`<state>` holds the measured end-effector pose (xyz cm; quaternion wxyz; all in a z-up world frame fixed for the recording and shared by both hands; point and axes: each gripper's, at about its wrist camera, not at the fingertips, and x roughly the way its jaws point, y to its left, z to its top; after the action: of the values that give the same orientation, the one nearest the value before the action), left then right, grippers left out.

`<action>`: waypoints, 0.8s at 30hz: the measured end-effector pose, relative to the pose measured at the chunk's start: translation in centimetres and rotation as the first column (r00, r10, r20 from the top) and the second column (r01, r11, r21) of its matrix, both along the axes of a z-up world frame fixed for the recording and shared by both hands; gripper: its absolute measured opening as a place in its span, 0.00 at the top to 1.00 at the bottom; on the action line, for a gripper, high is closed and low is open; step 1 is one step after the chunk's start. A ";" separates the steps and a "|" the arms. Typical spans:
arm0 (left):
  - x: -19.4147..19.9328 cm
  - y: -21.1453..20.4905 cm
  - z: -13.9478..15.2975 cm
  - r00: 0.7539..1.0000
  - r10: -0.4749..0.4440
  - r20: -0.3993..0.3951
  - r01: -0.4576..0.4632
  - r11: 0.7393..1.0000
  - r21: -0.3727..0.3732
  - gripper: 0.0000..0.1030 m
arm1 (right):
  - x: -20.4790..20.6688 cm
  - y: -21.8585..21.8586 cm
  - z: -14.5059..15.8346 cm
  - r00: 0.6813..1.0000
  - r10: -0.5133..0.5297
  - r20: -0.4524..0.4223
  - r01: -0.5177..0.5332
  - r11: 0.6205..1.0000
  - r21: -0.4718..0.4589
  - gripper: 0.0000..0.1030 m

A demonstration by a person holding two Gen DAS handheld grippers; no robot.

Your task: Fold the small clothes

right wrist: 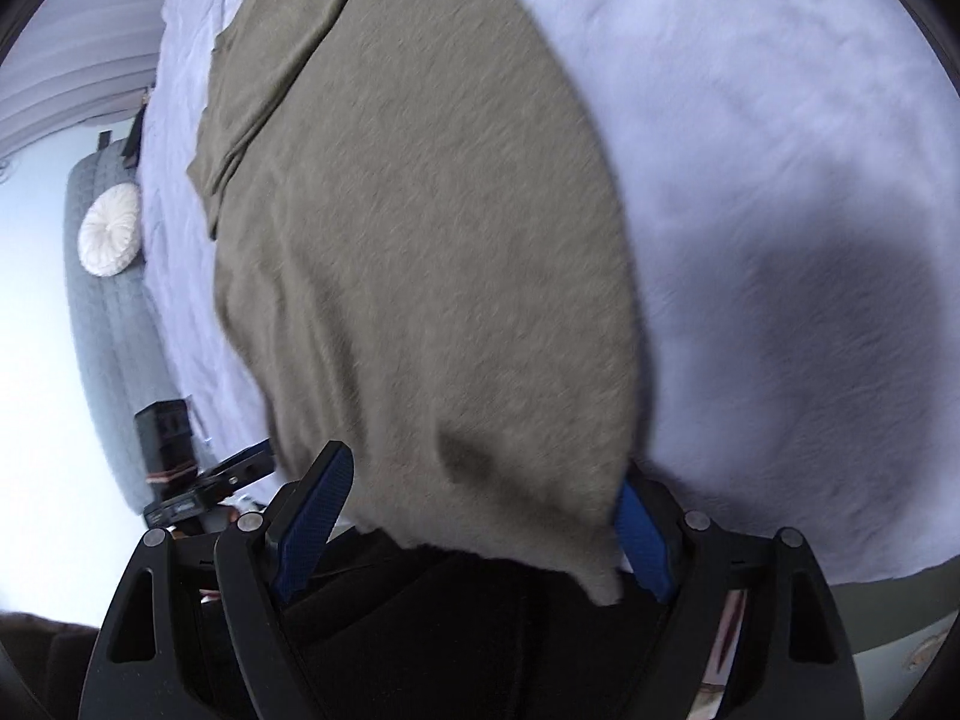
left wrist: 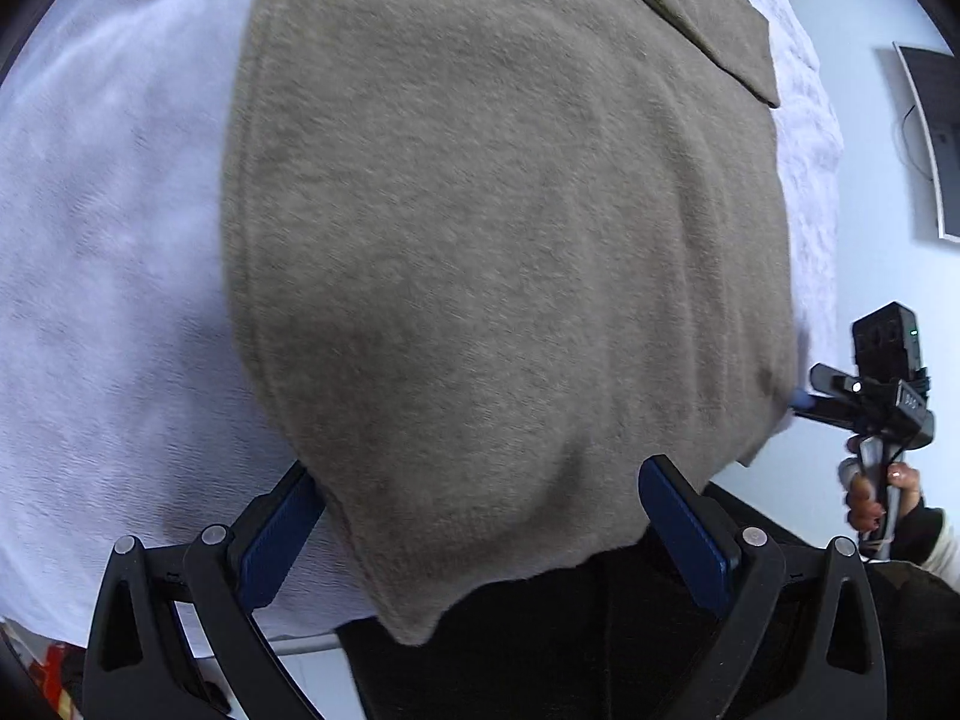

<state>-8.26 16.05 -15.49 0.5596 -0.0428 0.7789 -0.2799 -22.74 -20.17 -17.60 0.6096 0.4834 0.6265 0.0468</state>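
A grey-brown knit garment (left wrist: pixel 504 228) lies spread on a white bed cover (left wrist: pixel 108 276), its near hem hanging over the bed's edge. My left gripper (left wrist: pixel 480 516) is open, its blue pads on either side of the hem's left part; the cloth drapes between them. In the right wrist view the same garment (right wrist: pixel 420 228) runs away from me, with a folded sleeve at the far left. My right gripper (right wrist: pixel 486 498) is open, with the hem's right corner hanging between its blue pads. The right gripper also shows in the left wrist view (left wrist: pixel 864 402), held by a hand.
The white bed cover (right wrist: pixel 780 180) extends far on both sides. A grey headboard with a round white cushion (right wrist: pixel 111 231) stands at the left. A dark wall screen (left wrist: pixel 936 138) hangs at the right. Dark clothing of the person fills the bottom of both views.
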 end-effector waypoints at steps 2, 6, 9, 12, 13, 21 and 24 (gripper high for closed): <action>-0.3 0.0 0.1 0.999 0.018 -0.031 -0.019 0.999 -0.041 0.00 | 0.0 0.8 -0.4 1.000 0.003 0.017 -0.004 0.999 0.054 0.17; -0.9 0.7 0.6 0.997 0.057 -0.055 -0.062 0.994 -0.086 0.04 | 0.3 2.0 -0.6 0.999 0.038 0.032 -0.041 0.994 0.101 0.17; -0.8 1.6 1.1 0.995 0.080 -0.054 -0.085 0.993 -0.086 0.14 | 0.0 2.0 -0.5 0.999 0.034 0.033 -0.038 0.992 0.119 0.19; -0.8 1.6 1.3 0.997 0.063 -0.046 -0.066 0.995 -0.071 0.22 | -0.2 1.8 -0.5 1.000 0.019 0.019 -0.022 0.991 0.133 0.35; -1.0 1.5 1.2 0.998 0.048 -0.044 -0.051 0.997 -0.054 0.22 | -0.3 1.8 -0.6 1.000 0.023 0.008 -0.024 0.990 0.139 0.37; -0.9 -0.5 0.3 0.999 -0.049 -0.013 0.048 0.999 -0.012 0.62 | -0.5 2.9 -1.4 0.997 0.062 -0.041 -0.055 0.987 0.149 0.54; -0.2 -0.6 1.1 0.998 -0.061 0.007 0.061 0.998 -0.025 0.85 | 0.0 3.1 -0.4 0.997 0.078 -0.002 -0.078 0.990 0.116 0.94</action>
<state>-8.48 15.49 -14.42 0.5526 -0.0251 0.7744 -0.3071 -22.78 -17.05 -18.01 0.5763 0.4933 0.6430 0.1055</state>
